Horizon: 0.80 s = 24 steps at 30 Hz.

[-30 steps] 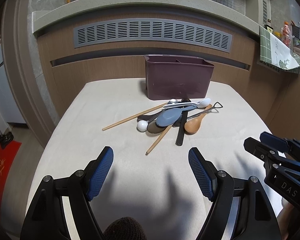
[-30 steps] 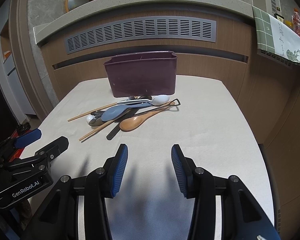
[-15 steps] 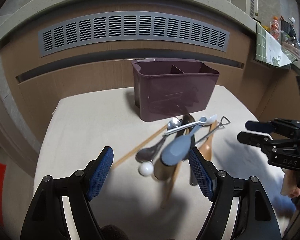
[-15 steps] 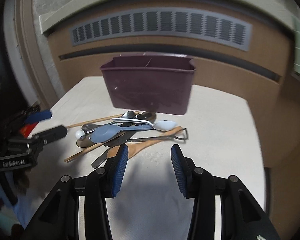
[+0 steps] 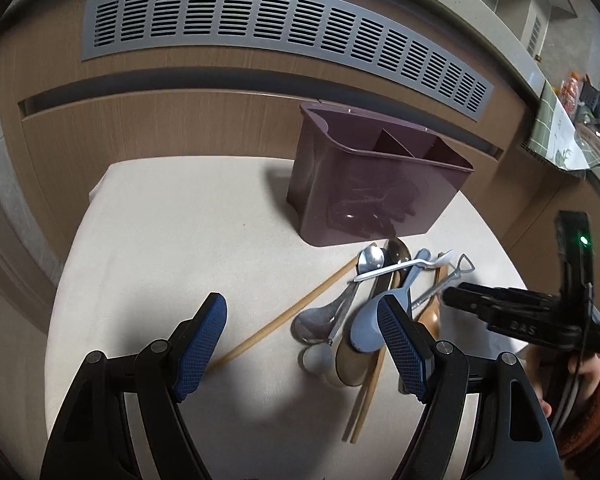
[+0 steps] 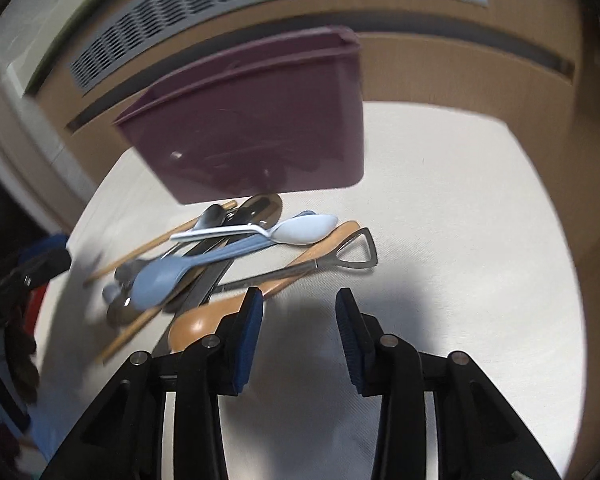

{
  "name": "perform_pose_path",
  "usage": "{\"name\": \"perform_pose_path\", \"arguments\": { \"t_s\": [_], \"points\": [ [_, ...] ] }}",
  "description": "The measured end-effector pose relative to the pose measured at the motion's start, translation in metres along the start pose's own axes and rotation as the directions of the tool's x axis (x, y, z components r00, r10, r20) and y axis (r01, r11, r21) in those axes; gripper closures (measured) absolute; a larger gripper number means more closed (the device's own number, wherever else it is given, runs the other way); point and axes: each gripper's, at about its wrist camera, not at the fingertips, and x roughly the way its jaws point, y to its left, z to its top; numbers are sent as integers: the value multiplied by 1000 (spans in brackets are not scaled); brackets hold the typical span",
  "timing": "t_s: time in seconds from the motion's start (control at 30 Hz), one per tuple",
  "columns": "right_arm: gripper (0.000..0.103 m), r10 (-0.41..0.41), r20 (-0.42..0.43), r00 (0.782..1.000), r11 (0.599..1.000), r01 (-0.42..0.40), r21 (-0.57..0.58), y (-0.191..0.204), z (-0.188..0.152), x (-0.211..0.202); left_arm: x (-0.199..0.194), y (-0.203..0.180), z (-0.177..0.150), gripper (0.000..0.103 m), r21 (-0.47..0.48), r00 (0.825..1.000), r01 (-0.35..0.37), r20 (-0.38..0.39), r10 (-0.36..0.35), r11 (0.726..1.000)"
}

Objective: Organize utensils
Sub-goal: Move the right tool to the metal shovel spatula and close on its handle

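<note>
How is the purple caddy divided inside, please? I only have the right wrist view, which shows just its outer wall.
Observer: The left wrist view looks down into the purple caddy. A partition splits it into compartments.
Operator: Thank you. Is anything in them yet?
Observer: The parts I can see into hold no utensils, but the bottoms are hidden.
Operator: And how does the left gripper stand?
Observer: The left gripper is wide open with nothing gripped. One wooden chopstick shows on the table between its jaws.
</note>
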Motion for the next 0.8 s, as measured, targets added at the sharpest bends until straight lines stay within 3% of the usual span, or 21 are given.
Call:
{"name": "perform_pose_path", "arguments": {
  "t_s": [0.13, 0.2, 0.3, 0.43, 0.6, 0.8],
  "points": [
    [68, -20, 33, 999, 1000, 20, -5, 8, 14, 13, 5, -4, 0, 25, 16, 1000, 9, -1, -9, 1000],
    [70, -15, 32, 999, 1000, 15, -3, 10, 23, 23, 10, -6, 2, 25, 15, 997, 67, -32, -67, 998],
    [80, 6, 25, 1000, 1000, -5, -18, 10, 30, 25, 17, -13, 0, 25, 21, 992, 106, -64, -105, 994],
    [88, 53, 53, 997, 996, -49, -76, 2, 27, 2, 28, -36, -4, 25, 109, 995, 60, -83, -51, 992],
    [90, 22, 86, 996, 995, -13, -95, -23, 12, -31, 40, -58, -6, 25, 106, 983, 152, -120, -139, 983],
    [92, -35, 133, 990, 994, 48, -97, -52, 2, -60, 45, -88, -10, 25, 190, 981, 155, -147, -128, 970]
  ]
}}
